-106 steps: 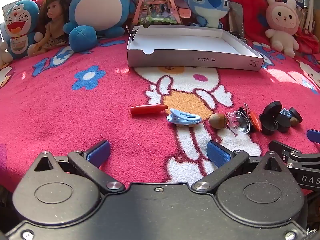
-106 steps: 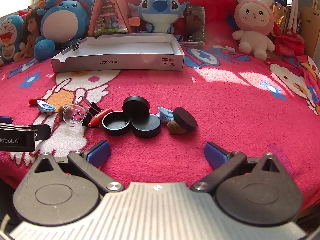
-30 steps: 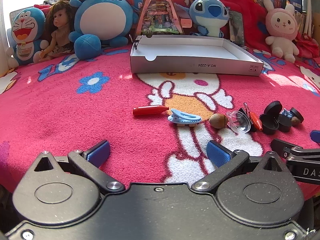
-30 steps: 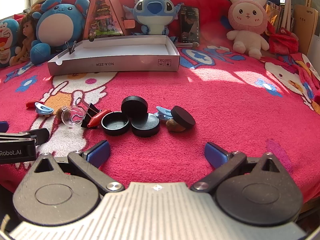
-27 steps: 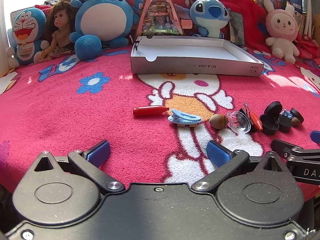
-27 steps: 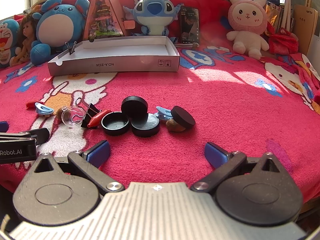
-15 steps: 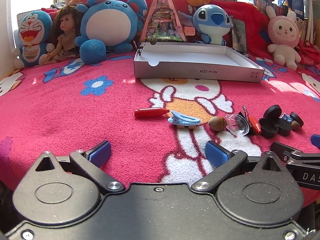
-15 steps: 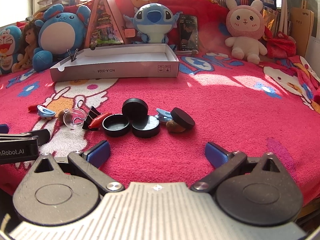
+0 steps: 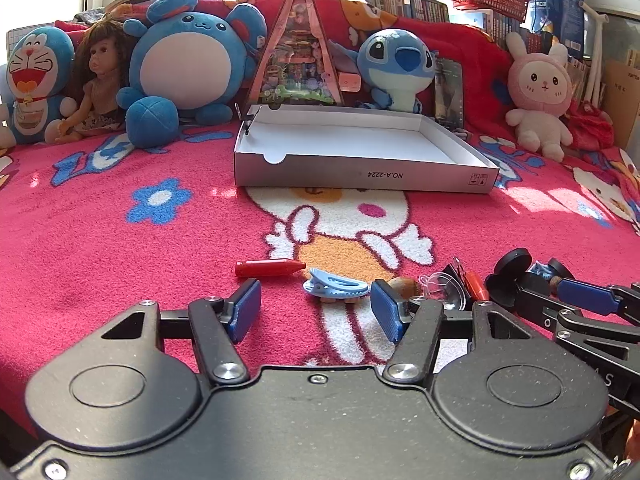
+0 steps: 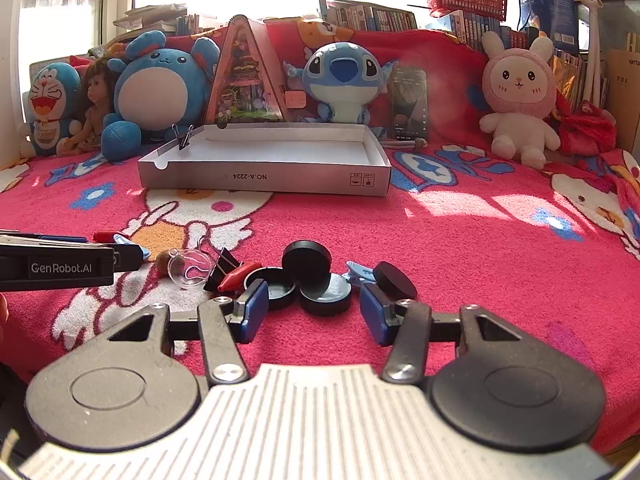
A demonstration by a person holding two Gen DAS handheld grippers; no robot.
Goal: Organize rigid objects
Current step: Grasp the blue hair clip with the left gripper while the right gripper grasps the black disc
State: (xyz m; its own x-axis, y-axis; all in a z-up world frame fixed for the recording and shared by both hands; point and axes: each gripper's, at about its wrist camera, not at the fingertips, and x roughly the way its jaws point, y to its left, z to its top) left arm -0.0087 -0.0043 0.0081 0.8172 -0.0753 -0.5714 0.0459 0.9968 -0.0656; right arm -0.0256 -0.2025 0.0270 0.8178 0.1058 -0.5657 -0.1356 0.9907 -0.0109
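On the pink blanket lie a red crayon (image 9: 269, 268), a blue clip (image 9: 335, 289), a brown nut (image 9: 404, 285), a clear dome (image 10: 190, 267), a black binder clip (image 10: 219, 269), several black round lids (image 10: 306, 262) and a second blue clip (image 10: 359, 271). An open white box (image 9: 360, 176) sits behind them. My left gripper (image 9: 315, 311) hovers just short of the blue clip, jaws closing, nothing between them. In front of the black lids my right gripper (image 10: 312, 312) is closing too, with nothing between its pads.
Plush toys (image 9: 192, 64) and a doll (image 9: 100, 84) line the back of the bed, with a triangular diorama (image 9: 298, 52) and a pink bunny (image 10: 518, 100). A binder clip (image 10: 182, 138) grips the box's left rim. Bookshelves stand behind.
Both grippers' jaws have narrowed from wide open to about half. Both views tilted up slightly, showing more of the back wall. The objects on the blanket have not moved.
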